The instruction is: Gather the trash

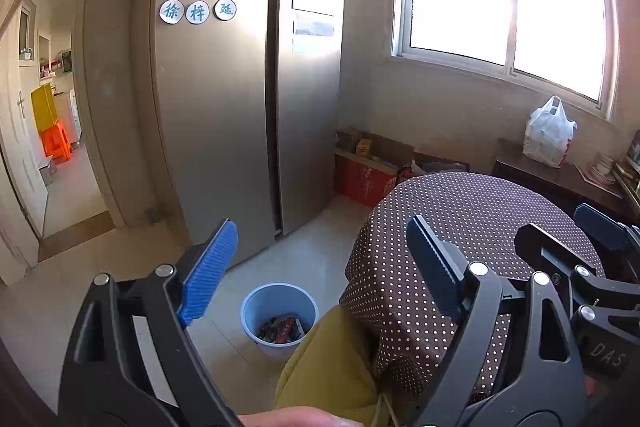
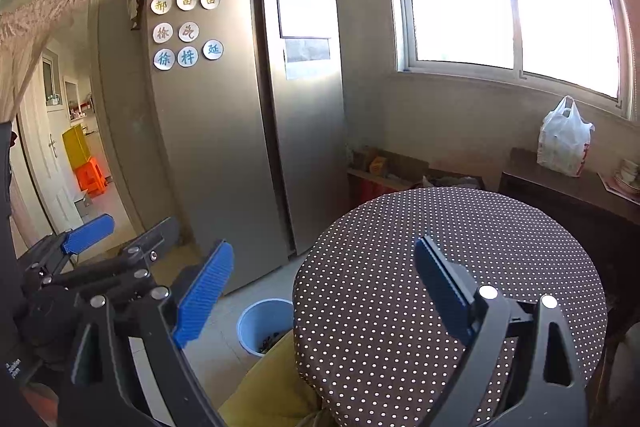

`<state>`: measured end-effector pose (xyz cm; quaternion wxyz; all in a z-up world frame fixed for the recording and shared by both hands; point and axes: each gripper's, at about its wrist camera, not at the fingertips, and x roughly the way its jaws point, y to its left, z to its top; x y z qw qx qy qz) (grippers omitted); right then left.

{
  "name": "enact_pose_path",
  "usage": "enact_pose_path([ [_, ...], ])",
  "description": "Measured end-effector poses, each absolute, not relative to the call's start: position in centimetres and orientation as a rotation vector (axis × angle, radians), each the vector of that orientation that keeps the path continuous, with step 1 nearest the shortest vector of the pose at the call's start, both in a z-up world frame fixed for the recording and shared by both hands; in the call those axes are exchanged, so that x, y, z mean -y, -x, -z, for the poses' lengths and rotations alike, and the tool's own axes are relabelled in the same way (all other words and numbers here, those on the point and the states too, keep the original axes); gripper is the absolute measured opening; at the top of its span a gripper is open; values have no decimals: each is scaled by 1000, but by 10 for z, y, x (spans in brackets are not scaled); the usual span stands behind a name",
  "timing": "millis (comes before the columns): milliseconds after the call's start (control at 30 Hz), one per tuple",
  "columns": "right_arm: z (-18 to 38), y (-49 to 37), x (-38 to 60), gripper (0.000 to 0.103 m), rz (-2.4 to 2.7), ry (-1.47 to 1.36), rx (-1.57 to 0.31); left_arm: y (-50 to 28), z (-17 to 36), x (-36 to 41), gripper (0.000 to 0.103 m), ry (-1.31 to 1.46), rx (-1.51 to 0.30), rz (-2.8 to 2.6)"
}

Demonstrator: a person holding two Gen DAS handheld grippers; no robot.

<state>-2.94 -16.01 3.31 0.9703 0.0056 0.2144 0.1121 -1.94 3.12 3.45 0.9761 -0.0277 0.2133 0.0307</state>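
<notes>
A light blue bin stands on the tiled floor beside the round table, with dark and red wrappers inside; it also shows in the right wrist view, partly hidden by the table. My left gripper is open and empty, held above the floor and the table's left edge. My right gripper is open and empty above the table. The right gripper shows at the right of the left wrist view, and the left gripper at the left of the right wrist view.
A round table with a brown polka-dot cloth has yellow fabric below its edge. A steel fridge stands behind. Cardboard boxes sit by the wall. A white plastic bag rests on a dark sideboard. A doorway opens at left.
</notes>
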Motion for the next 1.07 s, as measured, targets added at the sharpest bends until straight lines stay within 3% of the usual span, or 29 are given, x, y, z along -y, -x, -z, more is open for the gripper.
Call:
enact_pose_path([
  [1067,-20,23,171,90,-195,-27,-468,12,-24,-21,91,31,-467,-49],
])
